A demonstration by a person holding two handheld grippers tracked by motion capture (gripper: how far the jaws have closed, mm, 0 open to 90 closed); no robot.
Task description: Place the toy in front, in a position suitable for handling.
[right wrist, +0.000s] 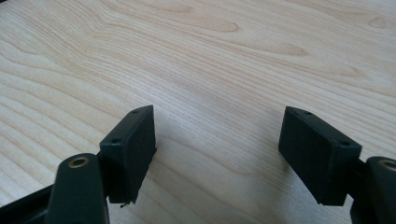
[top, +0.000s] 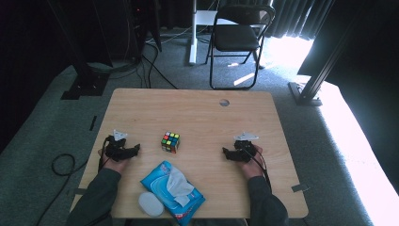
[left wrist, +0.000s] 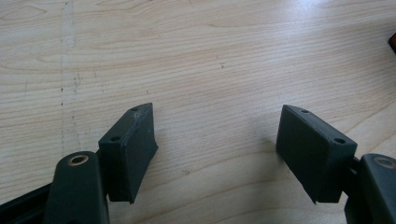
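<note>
Plastic cube (top: 171, 141), multicoloured, sits mid-desk (top: 197, 113) between both empty hand-held grippers (top: 135, 149) (top: 225, 152), jaws apart. It looks light, rigid and slick, with layers that may twist; best gripped on opposite flat faces.

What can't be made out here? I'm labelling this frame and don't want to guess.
- Wet-wipe pack: print too small to read in the high view; its near corner is cut off by the bottom edge.
- Puzzle cube: far and underside faces are hidden in the high view.
- White oval thing beside the pack: too small to identify.
- Dark sliver: cut off by the left gripper view's right edge.
</note>
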